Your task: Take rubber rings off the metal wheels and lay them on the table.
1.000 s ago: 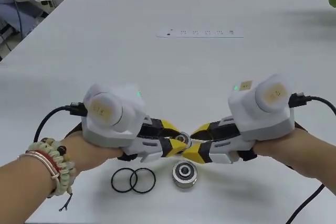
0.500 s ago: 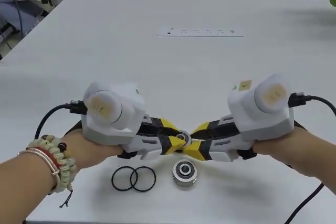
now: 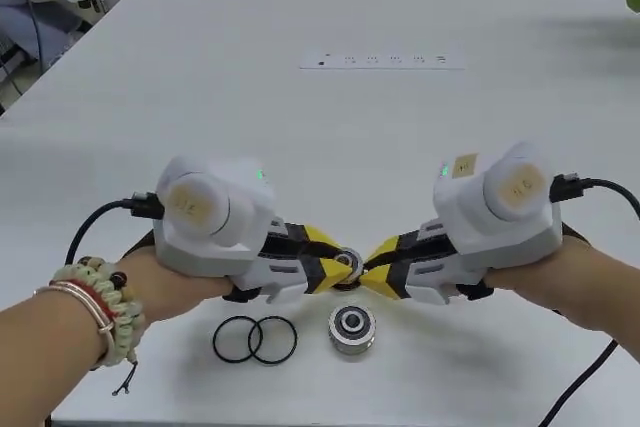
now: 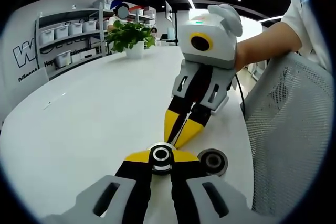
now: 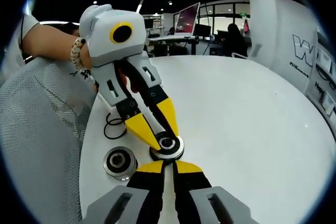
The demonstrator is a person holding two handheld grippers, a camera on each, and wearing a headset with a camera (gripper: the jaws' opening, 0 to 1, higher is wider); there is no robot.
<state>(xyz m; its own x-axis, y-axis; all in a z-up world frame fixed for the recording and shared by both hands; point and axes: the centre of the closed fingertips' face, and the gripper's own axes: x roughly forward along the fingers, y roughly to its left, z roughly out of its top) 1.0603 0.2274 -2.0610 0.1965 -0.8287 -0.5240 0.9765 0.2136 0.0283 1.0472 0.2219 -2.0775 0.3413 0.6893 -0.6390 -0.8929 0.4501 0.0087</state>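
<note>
One wheel (image 3: 346, 264) is clamped in the left gripper (image 4: 160, 156); the right gripper (image 5: 166, 167), closed, is pressed to its right rim.

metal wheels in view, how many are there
2. One wheel is clamped in the left tool, with the right tool's closed tips at its rim; the other wheel lies on the table beside two loose rubber rings. None looks hidden.

Shiny metal wheel (image 4: 161, 157); smooth matt table (image 3: 300, 127).
</note>
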